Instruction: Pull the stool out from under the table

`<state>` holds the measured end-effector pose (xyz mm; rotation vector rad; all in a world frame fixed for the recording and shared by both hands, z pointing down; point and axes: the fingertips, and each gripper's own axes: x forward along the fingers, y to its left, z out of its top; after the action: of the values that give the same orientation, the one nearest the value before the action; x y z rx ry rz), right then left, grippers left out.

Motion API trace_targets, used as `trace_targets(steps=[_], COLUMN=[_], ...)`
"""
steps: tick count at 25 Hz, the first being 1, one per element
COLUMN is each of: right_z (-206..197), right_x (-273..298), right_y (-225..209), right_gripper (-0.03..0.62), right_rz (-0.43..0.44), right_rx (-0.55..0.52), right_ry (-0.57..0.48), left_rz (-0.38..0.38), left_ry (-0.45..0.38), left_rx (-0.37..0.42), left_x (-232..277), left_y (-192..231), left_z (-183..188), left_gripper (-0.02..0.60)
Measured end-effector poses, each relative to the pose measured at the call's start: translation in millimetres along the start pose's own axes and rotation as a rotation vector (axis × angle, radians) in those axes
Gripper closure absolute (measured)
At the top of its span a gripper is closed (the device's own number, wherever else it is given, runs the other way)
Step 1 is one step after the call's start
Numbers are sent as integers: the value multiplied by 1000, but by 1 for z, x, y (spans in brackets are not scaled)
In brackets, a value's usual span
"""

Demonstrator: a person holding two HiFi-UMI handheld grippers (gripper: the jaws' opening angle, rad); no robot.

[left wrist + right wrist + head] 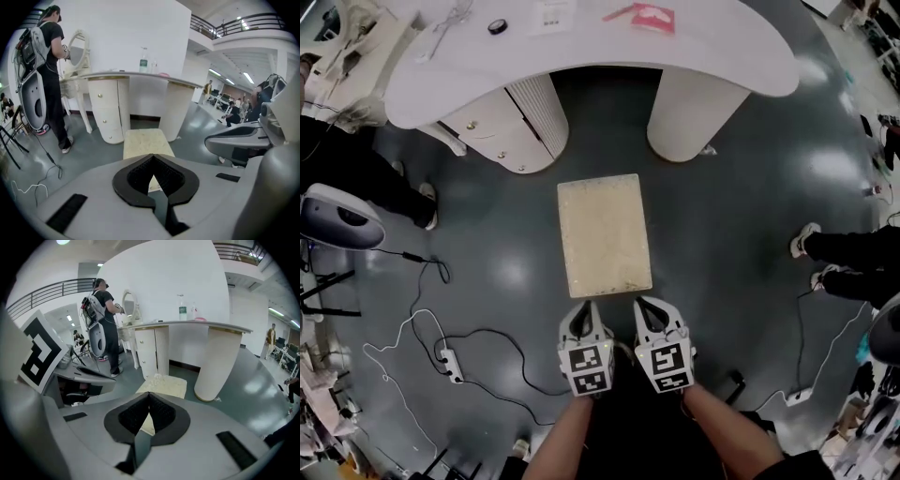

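The stool [605,234], with a cream rectangular top, stands on the dark floor in front of the white curved table [722,47], clear of its two pedestals. My left gripper [584,309] and right gripper [649,306] hang side by side just above the stool's near edge, both shut with nothing between the jaws. In the left gripper view the shut left gripper [152,157] points down at the stool [143,140], with the table [140,77] behind it. The right gripper view shows the shut right gripper [149,394] over the stool [166,384].
A person's shoe [427,204] is at the left and another person's shoes [806,239] at the right. Cables and a power strip [450,366] lie on the floor at the near left. A white device [337,220] sits at the left edge. A bottle [143,61] stands on the table.
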<state>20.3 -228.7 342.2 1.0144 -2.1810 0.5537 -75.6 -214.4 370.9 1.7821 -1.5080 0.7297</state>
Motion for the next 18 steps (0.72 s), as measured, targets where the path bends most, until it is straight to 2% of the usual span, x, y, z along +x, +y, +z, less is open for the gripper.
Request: trace_targets(steps=[4, 10, 14, 18], right_z=[46, 108, 148, 183], right_x=[-22, -56, -88, -123], right_y=[4, 12, 14, 20], right_gripper=[588, 588, 588, 588], right_rz=[-13, -44, -77, -85], right_rx=[-9, 6, -19, -63], right_ry=[-49, -116, -172, -220], left_rz=[-26, -52, -95, -108], left_ry=[-68, -131, -210, -286], left_rx=[58, 72, 137, 162], left_x=[-30, -69, -101, -141], left_y=[1, -2, -12, -16], left_z=[46, 90, 135, 181], left_gripper=[575, 575, 575, 575])
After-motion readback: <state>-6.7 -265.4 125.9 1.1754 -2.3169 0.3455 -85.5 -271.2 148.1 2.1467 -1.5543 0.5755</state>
